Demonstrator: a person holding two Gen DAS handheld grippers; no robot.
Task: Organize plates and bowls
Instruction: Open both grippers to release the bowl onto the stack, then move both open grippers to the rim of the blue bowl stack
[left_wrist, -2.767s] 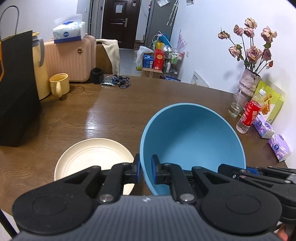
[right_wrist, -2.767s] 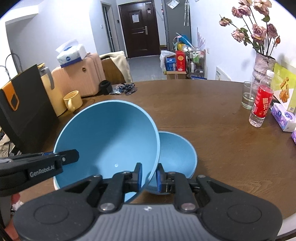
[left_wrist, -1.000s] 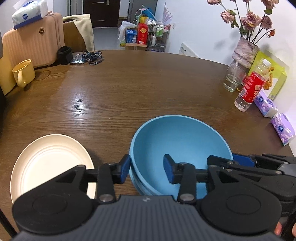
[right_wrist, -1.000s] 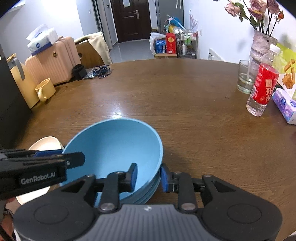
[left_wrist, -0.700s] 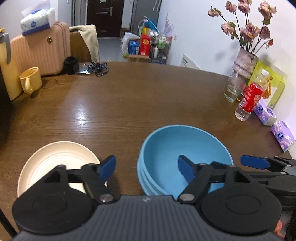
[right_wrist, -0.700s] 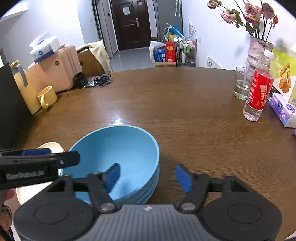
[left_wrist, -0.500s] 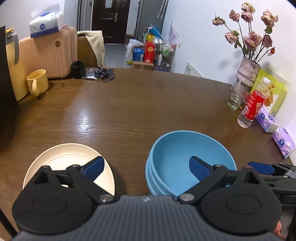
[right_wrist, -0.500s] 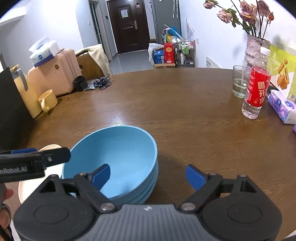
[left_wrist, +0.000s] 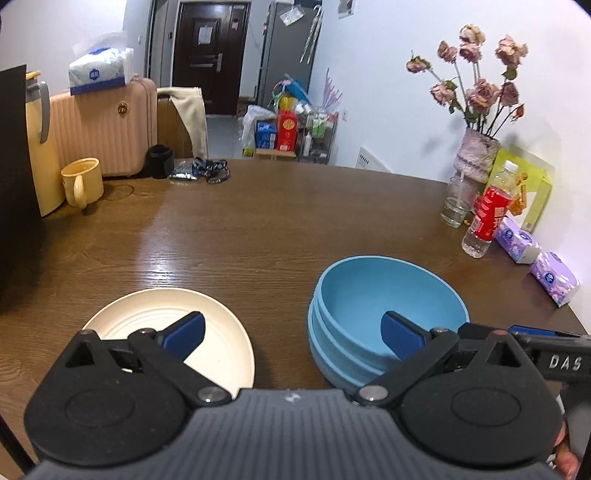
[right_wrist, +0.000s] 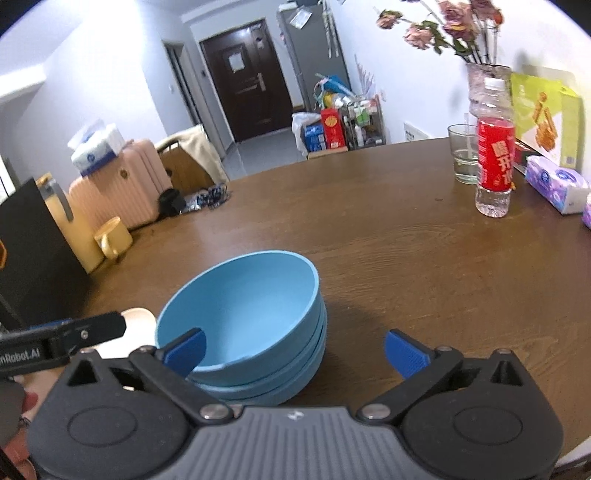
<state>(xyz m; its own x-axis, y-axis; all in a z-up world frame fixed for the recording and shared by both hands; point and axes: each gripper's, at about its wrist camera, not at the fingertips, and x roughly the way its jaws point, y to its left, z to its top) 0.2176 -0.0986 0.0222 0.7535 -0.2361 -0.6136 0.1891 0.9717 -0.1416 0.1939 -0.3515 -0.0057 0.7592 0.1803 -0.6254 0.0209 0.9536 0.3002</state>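
Note:
A stack of blue bowls (left_wrist: 388, 295) (right_wrist: 240, 310) rests on the brown table (left_wrist: 258, 229). A cream plate (left_wrist: 147, 314) (right_wrist: 138, 321) lies to its left. My left gripper (left_wrist: 293, 330) is open and pulled back, one pad over the plate and one over the stack's near rim, touching neither. My right gripper (right_wrist: 295, 349) has its jaws opening wide, with the stack's right side ahead of them and no pad on the bowls. Each gripper's side shows in the other's view.
On the right stand a red-labelled bottle (left_wrist: 487, 218), a glass (left_wrist: 456, 206), a vase of dried roses (left_wrist: 476, 151) and purple tissue packs (left_wrist: 517, 240). A yellow mug (left_wrist: 79, 181), a yellow jug and a black bag (left_wrist: 14, 166) line the left.
Both grippers went from shut on the top blue bowl's rim to wide open, leaving it nested on the stack. Both have drawn back from the bowls.

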